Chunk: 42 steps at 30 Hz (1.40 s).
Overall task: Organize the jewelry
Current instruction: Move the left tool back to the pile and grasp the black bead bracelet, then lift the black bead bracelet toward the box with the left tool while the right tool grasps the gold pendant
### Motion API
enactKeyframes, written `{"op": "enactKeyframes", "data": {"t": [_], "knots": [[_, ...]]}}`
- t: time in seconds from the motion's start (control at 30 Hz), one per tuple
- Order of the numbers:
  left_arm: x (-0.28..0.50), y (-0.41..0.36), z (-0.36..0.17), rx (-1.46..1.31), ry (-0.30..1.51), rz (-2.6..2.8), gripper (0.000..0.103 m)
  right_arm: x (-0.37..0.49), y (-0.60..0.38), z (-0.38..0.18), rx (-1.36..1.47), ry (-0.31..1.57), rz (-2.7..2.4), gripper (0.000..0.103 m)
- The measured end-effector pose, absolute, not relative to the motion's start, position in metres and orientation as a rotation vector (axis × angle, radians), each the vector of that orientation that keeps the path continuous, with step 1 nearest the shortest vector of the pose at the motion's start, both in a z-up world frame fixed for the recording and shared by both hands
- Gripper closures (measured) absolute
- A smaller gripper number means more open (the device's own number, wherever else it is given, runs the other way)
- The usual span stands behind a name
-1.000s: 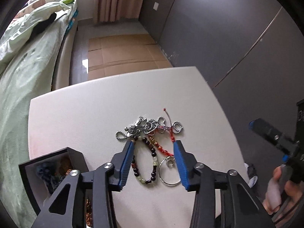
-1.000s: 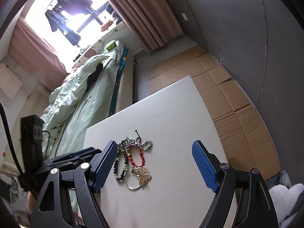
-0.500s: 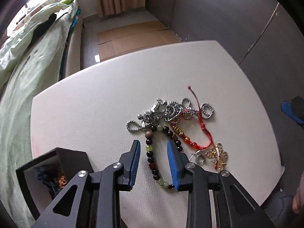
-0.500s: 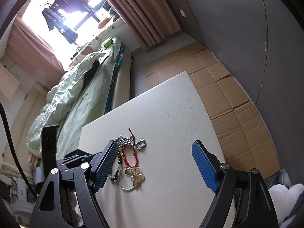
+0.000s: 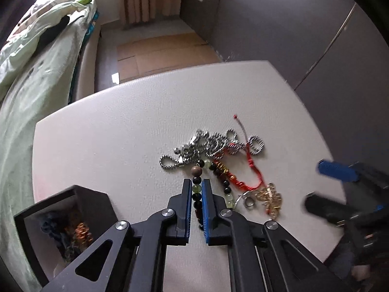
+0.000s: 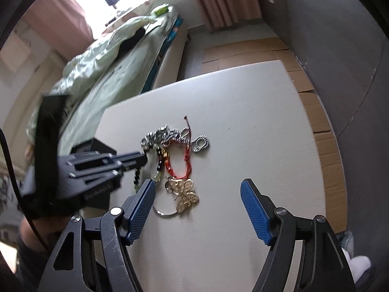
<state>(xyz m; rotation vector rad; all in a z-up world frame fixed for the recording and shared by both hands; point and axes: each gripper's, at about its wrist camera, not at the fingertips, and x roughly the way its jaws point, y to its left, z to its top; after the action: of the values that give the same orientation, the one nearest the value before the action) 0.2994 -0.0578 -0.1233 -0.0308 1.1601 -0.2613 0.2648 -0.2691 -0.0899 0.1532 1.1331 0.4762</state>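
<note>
Left gripper [image 5: 196, 189] is pinched down on the bead bracelet [image 5: 197, 196], blue pads pressed against the beads on both sides, and the strand runs straight up between them. The bracelet lies on the white desk [image 5: 121, 141], its far end touching the tangled silver chain [image 5: 214, 146]. The red cord [image 5: 252, 172] loops just right of the beads, and a gold butterfly charm [image 5: 271, 199] sits at the near end of that, next to a small silver ring [image 5: 249, 203].

Right gripper [image 6: 198, 191] is spread wide with nothing pinched, though its jaws have just been closing a bit. It hangs over the near end of the pile, with the butterfly [image 6: 184, 192] and a thin wire hoop [image 6: 165, 213] between the pads, closer to the left pad. Can't tell if it touches anything.

A black box [image 5: 65, 221] sits at the desk's left corner, open, with some dark and coppery stuff inside. Bed [image 5: 31, 73] with a green cover runs along the left.
</note>
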Motion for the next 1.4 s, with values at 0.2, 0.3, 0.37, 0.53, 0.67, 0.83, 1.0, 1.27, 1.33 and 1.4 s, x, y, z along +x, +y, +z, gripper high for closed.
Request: {"op": "enactKeyframes", "data": {"t": [0.2, 0.3, 0.37, 0.53, 0.67, 0.83, 1.0, 1.27, 1.33, 1.4], "knots": [[0.292, -0.048, -0.098, -0.089, 1.100, -0.280, 0.095, 0.261, -0.250, -0.097, 0.052, 1.155, 0.519, 0.029], [0.288, -0.042, -0.088, -0.111, 1.075, -0.283, 0.095, 0.260, -0.240, -0.102, 0.003, 1.168, 0.534, 0.029], [0.284, -0.036, -0.081, -0.130, 1.056, -0.284, 0.095, 0.260, -0.233, -0.105, -0.027, 1.171, 0.535, 0.029], [0.283, -0.021, -0.067, -0.171, 1.018, -0.275, 0.095, 0.261, -0.218, -0.111, -0.086, 1.173, 0.534, 0.033], [0.282, -0.007, -0.061, -0.200, 0.998, -0.270, 0.095, 0.261, -0.208, -0.118, -0.154, 1.188, 0.533, 0.042], [0.279, 0.001, -0.054, -0.208, 0.984, -0.270, 0.095, 0.260, -0.208, -0.119, -0.186, 1.170, 0.524, 0.055], [0.273, 0.003, -0.047, -0.217, 0.971, -0.261, 0.095, 0.259, -0.211, -0.118, -0.233, 1.147, 0.492, 0.074], [0.263, 0.017, -0.031, -0.240, 0.936, -0.241, 0.095, 0.259, -0.226, -0.106, -0.129, 1.132, 0.530, 0.089], [0.259, 0.022, -0.026, -0.248, 0.925, -0.235, 0.095, 0.257, -0.228, -0.106, -0.114, 1.131, 0.530, 0.089], [0.256, 0.026, -0.023, -0.253, 0.917, -0.229, 0.095, 0.256, -0.228, -0.106, -0.103, 1.129, 0.529, 0.089]]}}
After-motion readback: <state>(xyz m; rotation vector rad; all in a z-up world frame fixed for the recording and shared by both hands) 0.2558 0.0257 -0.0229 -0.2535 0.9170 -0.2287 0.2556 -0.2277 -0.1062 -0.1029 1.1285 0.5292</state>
